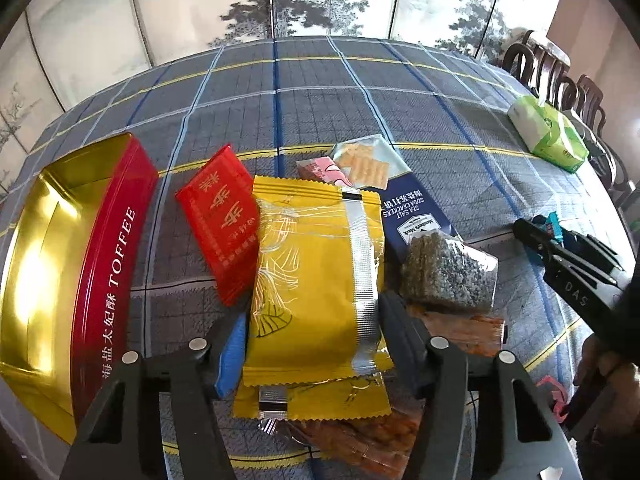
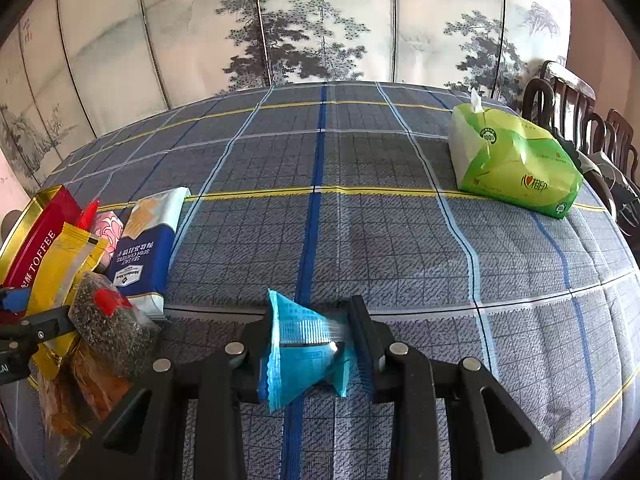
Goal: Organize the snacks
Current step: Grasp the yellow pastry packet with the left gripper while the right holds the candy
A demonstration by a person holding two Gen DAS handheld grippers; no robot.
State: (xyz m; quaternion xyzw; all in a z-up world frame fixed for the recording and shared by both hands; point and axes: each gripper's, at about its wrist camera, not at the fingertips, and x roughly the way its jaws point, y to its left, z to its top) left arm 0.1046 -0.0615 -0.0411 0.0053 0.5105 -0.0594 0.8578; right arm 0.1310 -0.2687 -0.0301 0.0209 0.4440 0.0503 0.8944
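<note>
Landmark: toffee tin (image 1: 100, 264), red wall, gold inside, lid off, on the plaid tabletop (image 1: 360, 92). Biggest thing here; rigid metal, nothing visible inside from this angle. Probably where the snacks go; take it by the wall if it needs shifting

Just beside the tin, on the side away from its gold interior: the snack pile

- Cracker pack (image 2: 146, 248), navy and white, on the pile's far side from the tin. Long, flat, brittle contents; grip across the narrow width, lightly
- Yellow packet (image 1: 316, 276), top of the pile, near the tin. The left tongs (image 1: 308, 320) bracket it, fingers at either long edge and seemingly pressing in, so I judge it grasped. Glossy film, puffy, light; likely to slide or buckle, so squeeze mid-body, not at the crimped seals. A second yellow packet (image 1: 316, 398) lies beneath
- Red packet (image 1: 222, 224), between tin and yellow packet, flat, slick
- Sesame bar (image 1: 450, 274) in clear wrap, beyond the yellow packet from the tin. Dense, crumbly; hold by its sides
- Orange-brown wrapped snacks (image 1: 464, 330) under the pile, partly hidden
- Pink packet (image 1: 320, 170) behind the pile, small, mostly covered

Well apart from the tin: right tongs (image 2: 310, 336), clenched on a small blue packet (image 2: 298, 346), held up off the cloth. Thin crinkly film, very light, pinched across its middle

Far across from the tin: green tissue pack (image 2: 516, 164), soft, not a snack
</note>
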